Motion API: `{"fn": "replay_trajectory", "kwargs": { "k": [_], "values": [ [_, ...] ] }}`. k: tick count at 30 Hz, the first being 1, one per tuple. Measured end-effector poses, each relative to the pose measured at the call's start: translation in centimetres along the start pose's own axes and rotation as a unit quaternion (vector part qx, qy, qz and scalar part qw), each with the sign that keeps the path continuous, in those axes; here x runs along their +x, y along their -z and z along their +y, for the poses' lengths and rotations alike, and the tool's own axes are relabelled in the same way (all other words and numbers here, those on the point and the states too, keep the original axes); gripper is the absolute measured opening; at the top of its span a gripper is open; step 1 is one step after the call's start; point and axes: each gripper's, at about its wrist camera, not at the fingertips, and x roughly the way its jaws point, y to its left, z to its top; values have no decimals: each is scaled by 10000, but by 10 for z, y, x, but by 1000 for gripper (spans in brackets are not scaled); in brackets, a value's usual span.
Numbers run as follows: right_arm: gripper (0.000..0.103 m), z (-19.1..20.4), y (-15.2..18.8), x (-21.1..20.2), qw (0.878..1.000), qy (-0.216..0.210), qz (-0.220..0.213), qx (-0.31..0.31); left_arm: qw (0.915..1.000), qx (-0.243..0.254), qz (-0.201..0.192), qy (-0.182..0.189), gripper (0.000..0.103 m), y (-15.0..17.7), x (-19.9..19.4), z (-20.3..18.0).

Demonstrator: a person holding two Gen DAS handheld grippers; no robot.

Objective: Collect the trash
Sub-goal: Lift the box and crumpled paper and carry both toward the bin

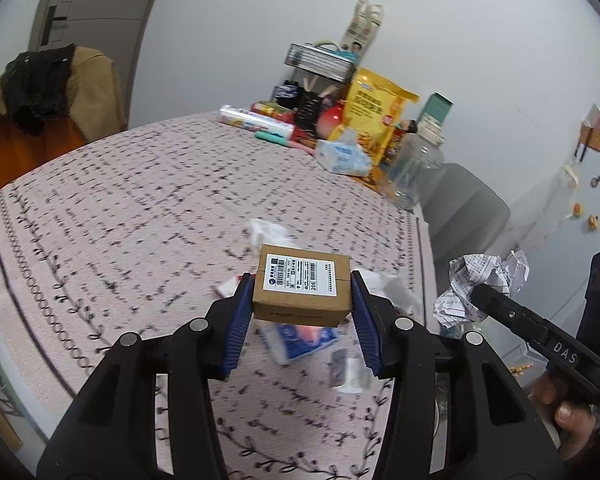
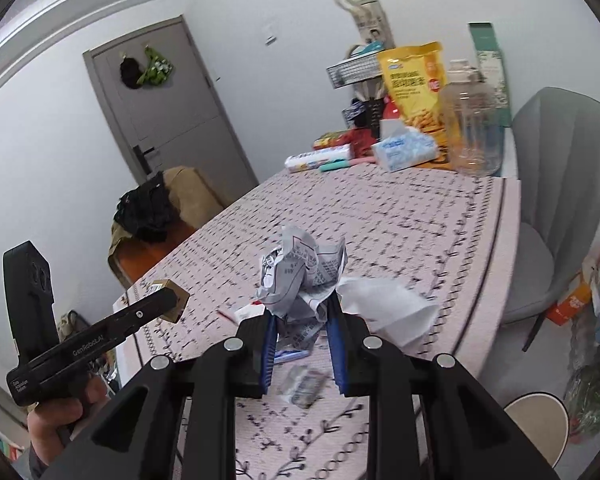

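Note:
My left gripper (image 1: 302,294) is shut on a small cardboard box (image 1: 302,286) with a white shipping label, held above the table. It also shows in the right wrist view (image 2: 174,300) at the left. My right gripper (image 2: 302,312) is shut on a crumpled printed paper ball (image 2: 300,276), lifted above the table; it shows in the left wrist view (image 1: 480,284) at the right. Below lie white tissues (image 2: 388,312), a blue and white wrapper (image 1: 300,340) and a small clear packet (image 2: 304,388).
The table has a pink patterned cloth (image 1: 140,208). At its far end stand a yellow snack bag (image 2: 414,88), a tissue pack (image 2: 404,150), a clear plastic jar (image 2: 474,128) and a wire rack (image 1: 320,62). A grey chair (image 2: 560,184) stands at the right, an orange chair with clothes (image 1: 40,112) at the left.

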Motion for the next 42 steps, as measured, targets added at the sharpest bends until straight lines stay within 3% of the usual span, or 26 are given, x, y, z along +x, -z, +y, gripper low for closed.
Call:
{"fn": "replay_trajectory", "kwargs": {
  "k": [17, 33, 42],
  "values": [
    [24, -118, 20, -64, 9899, 1046, -308, 911, 9927, 840, 349, 795, 48, 1, 48, -116],
    [26, -229, 84, -92, 9646, 1758, -224, 1955, 9684, 1615, 1397, 1290, 48, 60, 133, -239],
    [28, -289, 135, -89, 9462, 1946, 67, 2586, 9518, 1882, 2017, 1340, 48, 107, 172, -281]
  ]
}}
